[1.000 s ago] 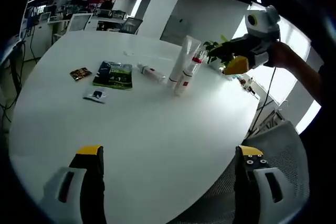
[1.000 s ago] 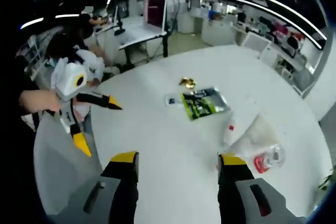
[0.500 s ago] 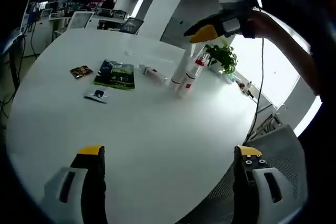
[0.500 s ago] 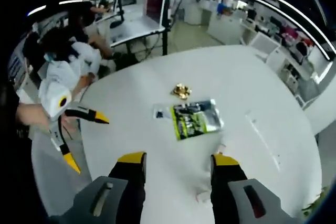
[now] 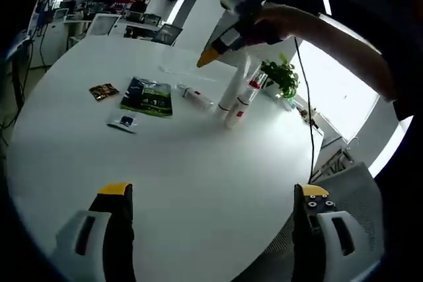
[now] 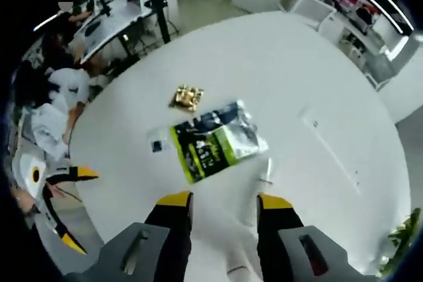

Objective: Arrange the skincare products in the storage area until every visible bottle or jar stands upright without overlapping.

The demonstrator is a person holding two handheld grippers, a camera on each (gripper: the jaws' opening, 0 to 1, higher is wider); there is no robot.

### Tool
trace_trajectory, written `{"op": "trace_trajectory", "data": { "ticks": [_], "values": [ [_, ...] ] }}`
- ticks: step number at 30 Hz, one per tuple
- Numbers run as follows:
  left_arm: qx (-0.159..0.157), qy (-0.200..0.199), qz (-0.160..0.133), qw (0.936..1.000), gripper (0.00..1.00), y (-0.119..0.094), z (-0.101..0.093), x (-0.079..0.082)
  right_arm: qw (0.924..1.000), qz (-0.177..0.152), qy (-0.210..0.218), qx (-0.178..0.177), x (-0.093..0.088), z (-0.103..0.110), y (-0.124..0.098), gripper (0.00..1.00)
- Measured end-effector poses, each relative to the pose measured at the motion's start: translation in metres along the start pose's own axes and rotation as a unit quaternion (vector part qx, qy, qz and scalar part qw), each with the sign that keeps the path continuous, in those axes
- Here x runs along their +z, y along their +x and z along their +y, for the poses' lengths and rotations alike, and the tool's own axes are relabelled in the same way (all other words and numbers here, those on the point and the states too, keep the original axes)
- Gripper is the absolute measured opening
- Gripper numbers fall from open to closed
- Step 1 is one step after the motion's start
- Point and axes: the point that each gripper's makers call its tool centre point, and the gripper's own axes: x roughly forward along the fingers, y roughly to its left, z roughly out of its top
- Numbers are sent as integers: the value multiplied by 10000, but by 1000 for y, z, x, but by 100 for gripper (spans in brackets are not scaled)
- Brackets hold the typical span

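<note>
On the round white table (image 5: 165, 156), a tall white tube (image 5: 232, 87) and a red-capped bottle (image 5: 241, 100) stand leaning together. A small bottle (image 5: 193, 96) lies on its side to their left. My right gripper (image 5: 215, 51) hangs just above the tube, held by a hand reaching in from the right. In the right gripper view its jaws stand apart, the gripper (image 6: 225, 200) open, with the white tube's top (image 6: 231, 255) low between them. My left gripper (image 5: 212, 190) is open over bare table near the front edge, and the left gripper (image 6: 59, 203) also appears far to the left.
A green packet (image 5: 147, 96), a small brown packet (image 5: 102, 90) and a white sachet (image 5: 124, 122) lie left of the bottles. The green packet (image 6: 211, 143) and gold packet (image 6: 186, 97) sit beyond my right jaws. A potted plant (image 5: 281, 77) stands at the far edge, with a chair (image 5: 344, 183) nearby.
My right gripper has swung left and now hangs over the tube and bottle, its jaws a little closer together. The left gripper has not moved.
</note>
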Motion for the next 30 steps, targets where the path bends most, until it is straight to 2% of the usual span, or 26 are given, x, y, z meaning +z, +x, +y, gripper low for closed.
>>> {"op": "trace_trajectory", "data": {
  "ticks": [4,10,14,18,26,30],
  "values": [
    [2,-24,13,10000,94,0,3,-1,9996,151,202,-158,-3,-9,17,44],
    [26,-69,16,10000,93,0,8,-2,9976,387,507,-256,-12,-25,38,43],
    [15,-91,23,10000,93,2,9,-3,9958,516,731,-213,-21,-24,52,43],
    [-8,-100,61,9999,93,6,10,-4,9945,699,679,-375,-31,-31,61,43],
    [-15,-130,105,9999,92,9,14,-5,9924,870,831,-258,-41,-26,71,43],
    [-21,-123,111,9999,92,11,14,-5,9917,925,839,-316,-47,-28,75,36]
  ]
}}
